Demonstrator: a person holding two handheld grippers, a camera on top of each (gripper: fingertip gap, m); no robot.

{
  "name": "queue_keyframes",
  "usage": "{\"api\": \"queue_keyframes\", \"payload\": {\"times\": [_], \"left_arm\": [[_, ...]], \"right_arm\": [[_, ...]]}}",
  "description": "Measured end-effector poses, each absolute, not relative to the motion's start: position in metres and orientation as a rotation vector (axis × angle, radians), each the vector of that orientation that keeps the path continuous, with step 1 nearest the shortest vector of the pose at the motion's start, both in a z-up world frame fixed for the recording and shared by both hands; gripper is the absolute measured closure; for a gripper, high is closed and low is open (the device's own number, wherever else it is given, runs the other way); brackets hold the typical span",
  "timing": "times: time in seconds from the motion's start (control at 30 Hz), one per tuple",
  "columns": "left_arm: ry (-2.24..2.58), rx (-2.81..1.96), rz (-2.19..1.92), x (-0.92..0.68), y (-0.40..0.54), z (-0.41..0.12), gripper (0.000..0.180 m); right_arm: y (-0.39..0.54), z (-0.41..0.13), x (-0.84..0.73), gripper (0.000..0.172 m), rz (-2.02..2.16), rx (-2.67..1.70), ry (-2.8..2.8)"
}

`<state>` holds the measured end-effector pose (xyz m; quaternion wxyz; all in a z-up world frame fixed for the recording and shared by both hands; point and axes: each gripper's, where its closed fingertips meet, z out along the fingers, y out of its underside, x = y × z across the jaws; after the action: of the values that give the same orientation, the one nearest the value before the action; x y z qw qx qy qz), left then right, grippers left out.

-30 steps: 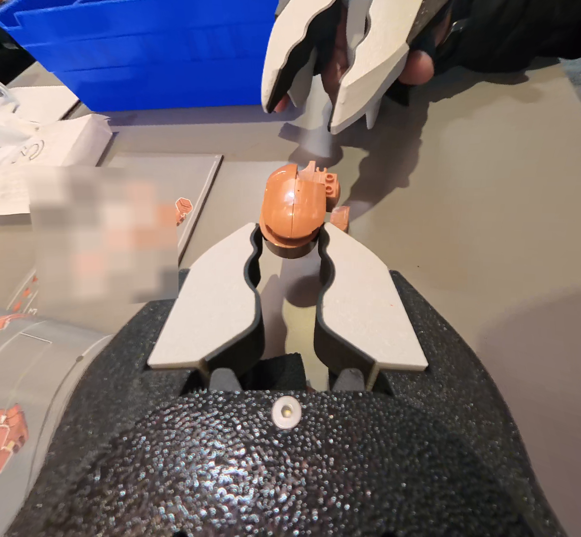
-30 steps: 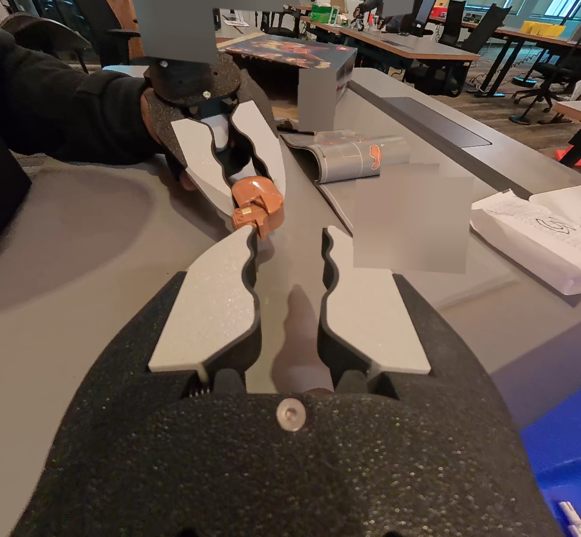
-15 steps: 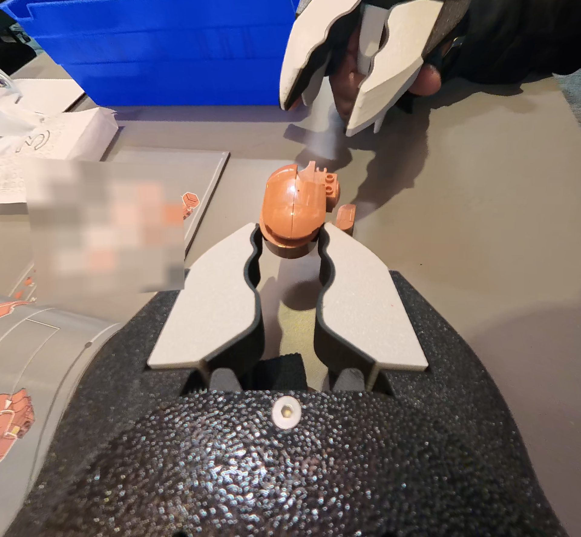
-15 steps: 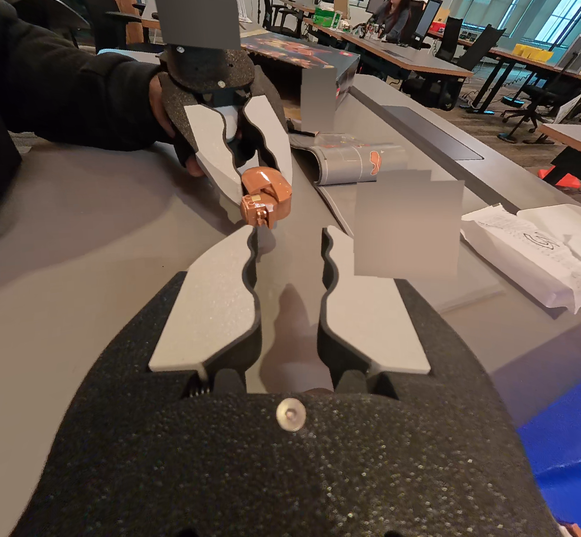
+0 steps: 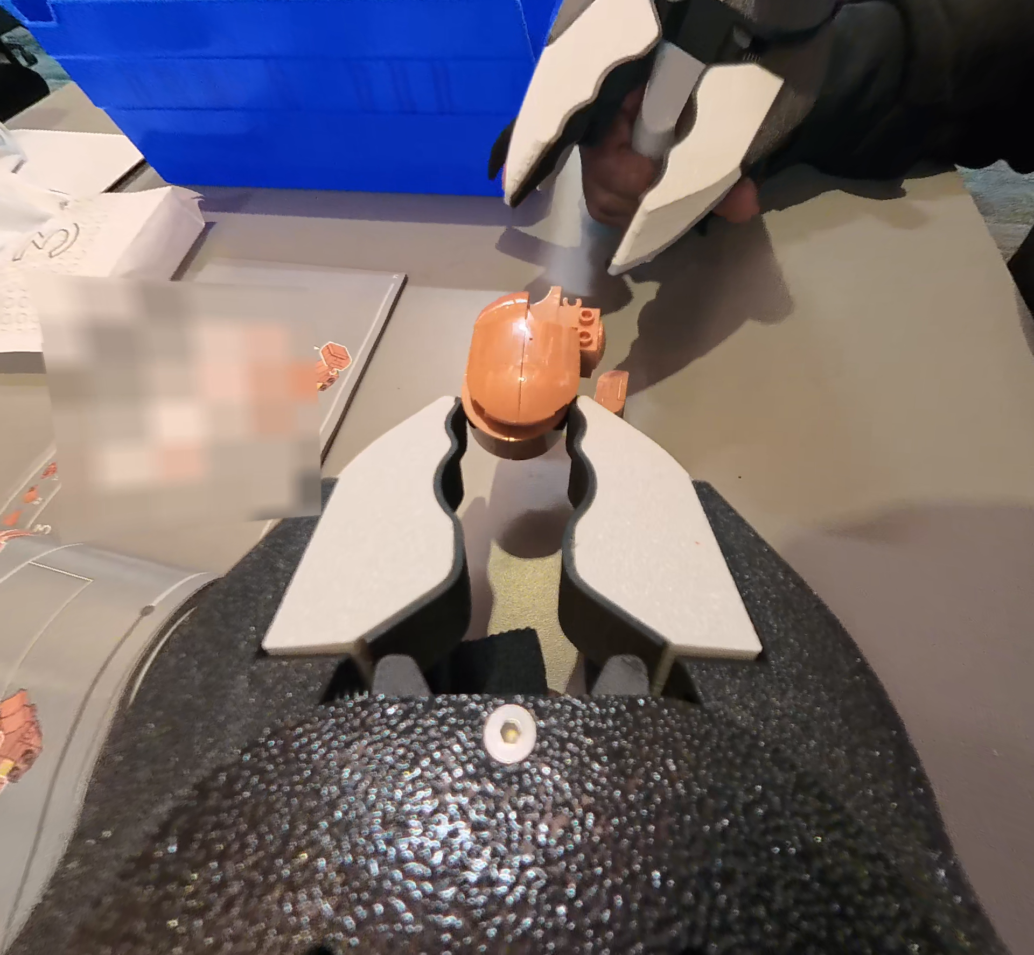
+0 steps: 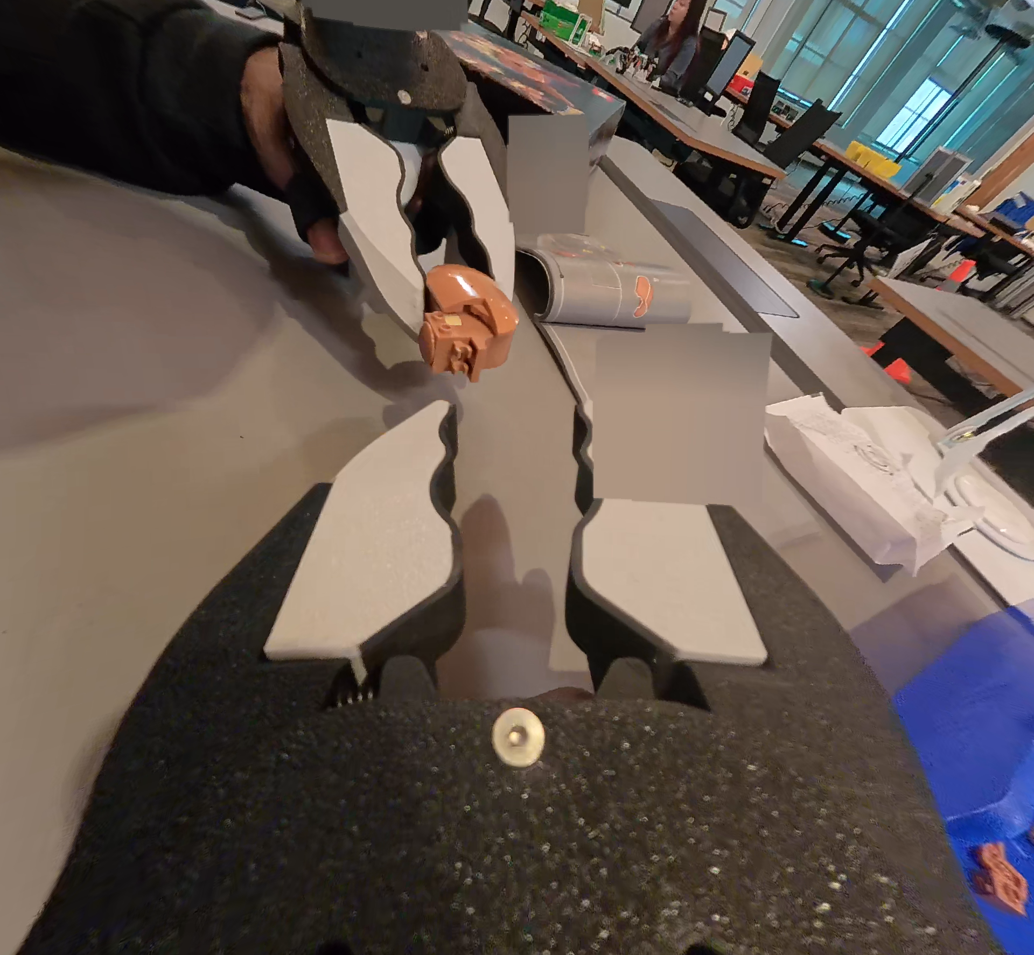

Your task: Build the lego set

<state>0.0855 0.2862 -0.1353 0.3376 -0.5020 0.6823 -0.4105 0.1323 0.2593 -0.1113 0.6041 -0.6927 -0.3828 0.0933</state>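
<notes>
**Left tongs clamped on brown brick assembly; right tongs open**

The grey table [image 5: 839,425] carries a blue bin [image 5: 291,67], an open instruction booklet [image 6: 610,290] and white paper bags [image 6: 856,480]. The left tongs [image 5: 515,413] grip a rounded brown brick assembly [image 5: 526,363] above the table, both pads pressing its sides. The right tongs [image 6: 515,419] stand partly open and bare, near the assembly.

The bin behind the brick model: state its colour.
Blue bin; clearest in the left wrist view.

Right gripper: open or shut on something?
Open. The right gripper has bare grey table showing between its spread fingers, nothing held.
</notes>
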Motion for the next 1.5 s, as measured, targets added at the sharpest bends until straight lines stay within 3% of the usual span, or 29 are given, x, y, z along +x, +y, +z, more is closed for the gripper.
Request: {"api": "queue_keyframes", "payload": {"times": [0.67,0.87,1.27,1.5], "left_arm": [[1.797,-1.394,-1.171,0.080,0.278,-0.127,0.146],[1.797,-1.415,-1.303,0.076,0.273,-0.123,0.147],[1.892,-1.398,-1.195,0.071,0.272,-0.132,0.147],[1.929,-1.396,-1.146,0.070,0.270,-0.136,0.146]], "right_arm": [[0.258,-0.110,0.097,0.111,-0.267,-1.206,-1.308],[0.266,-0.109,0.080,0.111,-0.357,-1.068,-1.383],[0.272,-0.117,0.076,0.111,-0.483,-0.980,-1.512],[0.267,-0.126,0.065,0.120,-0.562,-0.928,-1.632]]}}
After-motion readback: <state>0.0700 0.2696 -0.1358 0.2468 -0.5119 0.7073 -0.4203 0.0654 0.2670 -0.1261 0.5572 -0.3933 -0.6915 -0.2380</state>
